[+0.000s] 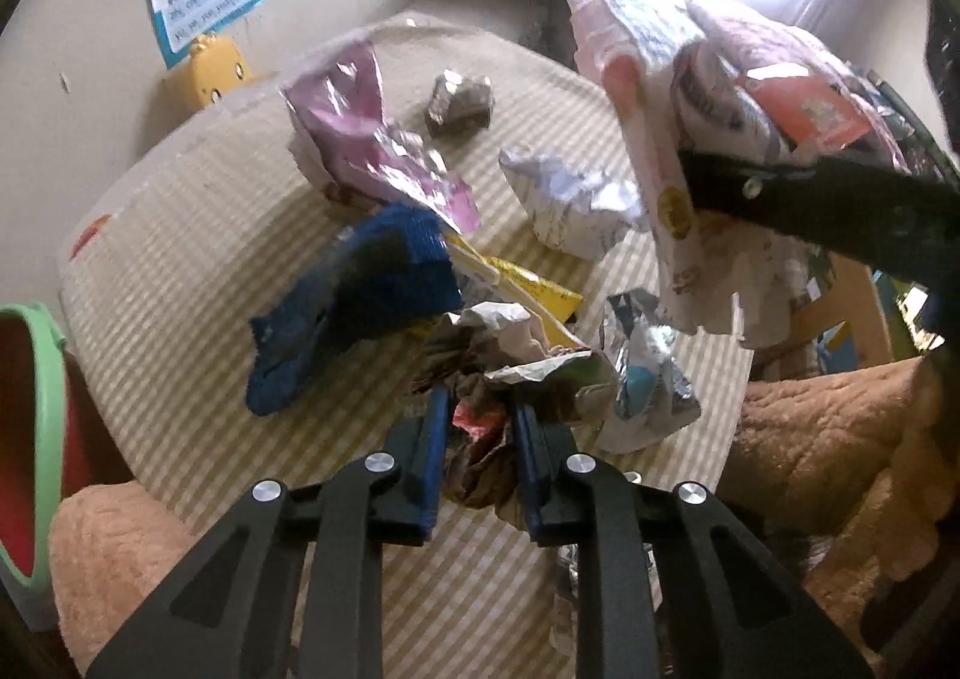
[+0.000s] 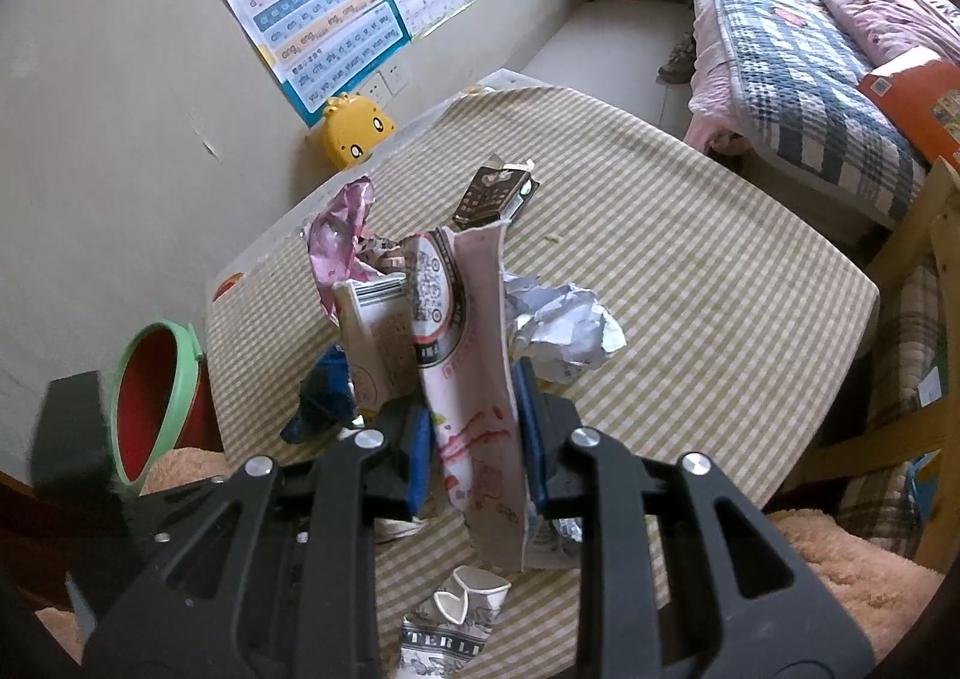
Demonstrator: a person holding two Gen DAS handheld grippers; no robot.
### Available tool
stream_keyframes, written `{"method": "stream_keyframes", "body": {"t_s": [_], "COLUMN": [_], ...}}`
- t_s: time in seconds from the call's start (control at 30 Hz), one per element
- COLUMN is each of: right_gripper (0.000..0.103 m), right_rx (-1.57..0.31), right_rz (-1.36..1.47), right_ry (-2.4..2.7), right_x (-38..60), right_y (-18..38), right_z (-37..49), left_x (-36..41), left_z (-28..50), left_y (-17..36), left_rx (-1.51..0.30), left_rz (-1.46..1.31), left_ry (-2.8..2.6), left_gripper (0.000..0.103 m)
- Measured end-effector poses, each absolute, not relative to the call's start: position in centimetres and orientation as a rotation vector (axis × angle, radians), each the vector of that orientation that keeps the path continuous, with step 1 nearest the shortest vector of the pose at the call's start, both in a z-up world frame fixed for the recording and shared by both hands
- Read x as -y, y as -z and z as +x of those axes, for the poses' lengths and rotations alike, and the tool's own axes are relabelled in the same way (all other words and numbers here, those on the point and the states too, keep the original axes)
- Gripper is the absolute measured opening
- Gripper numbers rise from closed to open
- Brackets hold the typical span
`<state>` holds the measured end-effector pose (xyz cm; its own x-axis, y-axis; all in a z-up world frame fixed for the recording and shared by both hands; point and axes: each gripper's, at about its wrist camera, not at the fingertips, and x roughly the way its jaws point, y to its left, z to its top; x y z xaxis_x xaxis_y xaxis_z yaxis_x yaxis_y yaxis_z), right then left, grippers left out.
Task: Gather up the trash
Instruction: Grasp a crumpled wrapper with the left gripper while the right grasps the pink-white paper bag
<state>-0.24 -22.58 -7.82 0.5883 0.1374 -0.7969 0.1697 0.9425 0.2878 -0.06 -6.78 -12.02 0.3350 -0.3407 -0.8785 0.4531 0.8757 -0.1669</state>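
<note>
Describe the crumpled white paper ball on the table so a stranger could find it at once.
Start at the table with the beige checked cloth. Near its middle, just right of the tall pink-and-white packet held in the right gripper, lies the crumpled white paper ball. Unlike the shiny pink foil wrapper and the dark flattened carton, it is plain, matte white.

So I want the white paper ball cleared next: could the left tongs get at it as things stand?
Probably not yet. The left tongs are shut on a crumpled brown wrapper, so they are occupied. The white paper ball itself lies uncovered on the striped tablecloth farther ahead.
</note>
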Motion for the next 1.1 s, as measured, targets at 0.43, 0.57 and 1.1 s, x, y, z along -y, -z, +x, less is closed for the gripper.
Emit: {"method": "stream_keyframes", "body": {"t_s": [0.43, 0.57, 1.1], "right_gripper": [0.025, 0.025, 0.025], "right_rx": [-0.902, -0.882, -0.838], "right_rz": [0.259, 0.204, 0.113], "right_ry": [0.050, 0.053, 0.032], "right_x": [21.4, 20.6, 18.3], "right_y": [6.5, 5.9, 4.6], "right_z": [-0.6, -0.8, -1.3], "left_x": [2.9, 1.4, -1.8], "left_z": [0.1, 0.4, 0.2], "left_y": [6.6, 5.6, 2.6], "left_rx": [-0.922, -0.885, -0.776], "left_rz": [0.072, 0.073, 0.097], "left_ry": [0.409, 0.367, 0.262], "left_gripper": [0.018, 0.018, 0.018]}}
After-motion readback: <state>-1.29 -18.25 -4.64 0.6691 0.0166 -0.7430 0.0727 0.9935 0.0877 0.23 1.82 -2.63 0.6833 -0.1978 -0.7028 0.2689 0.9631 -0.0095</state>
